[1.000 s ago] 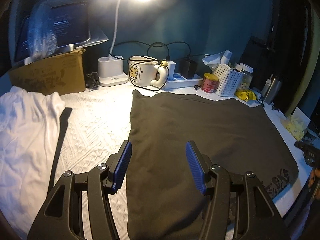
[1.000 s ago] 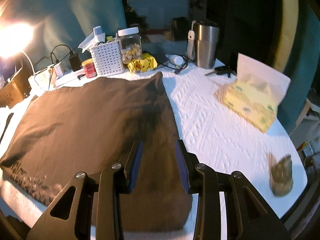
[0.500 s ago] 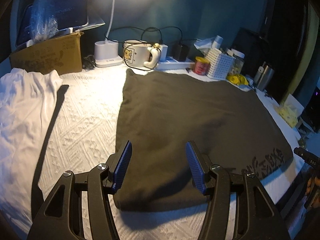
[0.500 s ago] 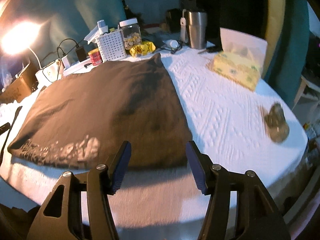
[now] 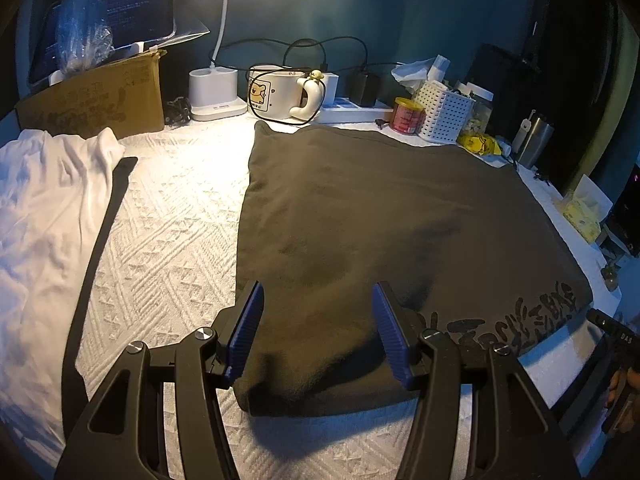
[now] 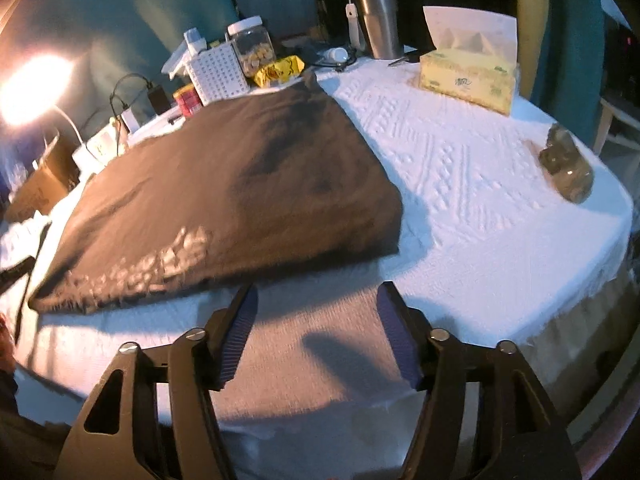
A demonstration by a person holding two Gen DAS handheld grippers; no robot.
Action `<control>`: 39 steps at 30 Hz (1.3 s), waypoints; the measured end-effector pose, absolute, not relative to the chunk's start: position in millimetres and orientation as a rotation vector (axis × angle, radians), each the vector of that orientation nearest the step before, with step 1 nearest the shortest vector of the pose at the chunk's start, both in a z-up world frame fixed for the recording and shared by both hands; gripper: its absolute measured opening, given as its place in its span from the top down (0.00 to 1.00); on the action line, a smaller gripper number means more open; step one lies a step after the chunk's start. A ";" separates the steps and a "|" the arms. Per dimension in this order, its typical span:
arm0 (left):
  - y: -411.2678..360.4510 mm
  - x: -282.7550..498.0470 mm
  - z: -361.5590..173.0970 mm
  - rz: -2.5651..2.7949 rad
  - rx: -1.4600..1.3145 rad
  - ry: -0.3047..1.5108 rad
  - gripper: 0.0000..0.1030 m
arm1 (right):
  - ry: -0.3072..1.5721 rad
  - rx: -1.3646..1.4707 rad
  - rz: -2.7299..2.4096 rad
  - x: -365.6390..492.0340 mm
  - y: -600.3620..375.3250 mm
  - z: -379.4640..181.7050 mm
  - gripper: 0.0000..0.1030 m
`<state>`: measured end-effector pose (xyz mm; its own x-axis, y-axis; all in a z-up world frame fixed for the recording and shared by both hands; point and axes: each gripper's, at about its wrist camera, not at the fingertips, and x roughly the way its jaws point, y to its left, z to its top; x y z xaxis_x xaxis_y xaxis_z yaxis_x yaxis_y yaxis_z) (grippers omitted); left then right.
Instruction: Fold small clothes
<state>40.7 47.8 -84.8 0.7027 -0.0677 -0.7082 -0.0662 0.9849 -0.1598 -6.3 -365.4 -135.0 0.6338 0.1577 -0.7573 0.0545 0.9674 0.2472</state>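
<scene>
A dark olive garment (image 5: pixel 380 232) lies folded flat on the white textured tablecloth (image 5: pixel 168 240), printed lettering along its near right edge. It also shows in the right wrist view (image 6: pixel 224 188). My left gripper (image 5: pixel 318 334) is open and empty, hovering over the garment's near left corner. My right gripper (image 6: pixel 316 334) is open and empty, held off the garment's near edge above the tablecloth (image 6: pixel 460 168). A white garment (image 5: pixel 44 216) lies crumpled at the left.
Along the back stand a cardboard box (image 5: pixel 96 96), a lamp base (image 5: pixel 214 94), a mug (image 5: pixel 276 94), a power strip, a red tin (image 5: pixel 406 114), a white basket (image 5: pixel 444 112) and a steel tumbler (image 6: pixel 378 22). A tissue box (image 6: pixel 466 76) and a small dark object (image 6: pixel 568 170) sit right.
Both grippers have pulled back toward the near table edge. The right gripper has opened wider and let go of the dark garment, which now lies flat.
</scene>
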 end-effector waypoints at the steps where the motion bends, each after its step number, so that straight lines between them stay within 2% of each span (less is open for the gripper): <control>1: 47.4 42.2 -84.8 0.000 -0.178 0.795 0.46 | 0.880 0.282 0.059 -3.1 -366.5 -135.1 0.35; 4: 47.2 48.5 -84.2 0.008 -0.180 0.804 0.46 | 0.861 0.328 0.060 10.2 -366.1 -136.0 0.34; 7: 47.6 53.3 -82.7 0.015 -0.186 0.804 0.46 | 0.850 0.337 0.067 24.2 -360.1 -137.0 0.25; 28: 72.5 95.4 -91.9 0.048 -0.216 0.837 0.46 | 0.856 0.314 0.132 109.8 -319.8 -138.7 0.25; 31: 76.5 101.9 -93.5 0.052 -0.204 0.840 0.46 | 0.865 0.316 0.117 117.9 -317.9 -138.7 0.36; 33: 79.0 105.4 -94.9 0.051 -0.202 0.843 0.46 | 0.871 0.320 0.087 125.1 -319.4 -140.2 0.56; 34: 80.3 107.0 -95.3 0.051 -0.202 0.843 0.46 | 0.873 0.322 0.079 128.4 -320.4 -140.9 0.61; 35: 81.4 108.7 -95.7 0.052 -0.198 0.842 0.46 | 0.876 0.329 0.081 131.2 -321.5 -141.8 0.70; 39: 87.3 113.8 -98.5 0.058 -0.193 0.842 0.46 | 0.873 0.349 0.108 137.7 -319.0 -142.4 0.79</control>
<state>113.8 87.3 -98.5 0.6653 -0.0254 -0.7462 -0.1274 0.9809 -0.1469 137.7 -319.0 -142.4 0.6413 0.2336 -0.7309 0.0492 0.9381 0.3430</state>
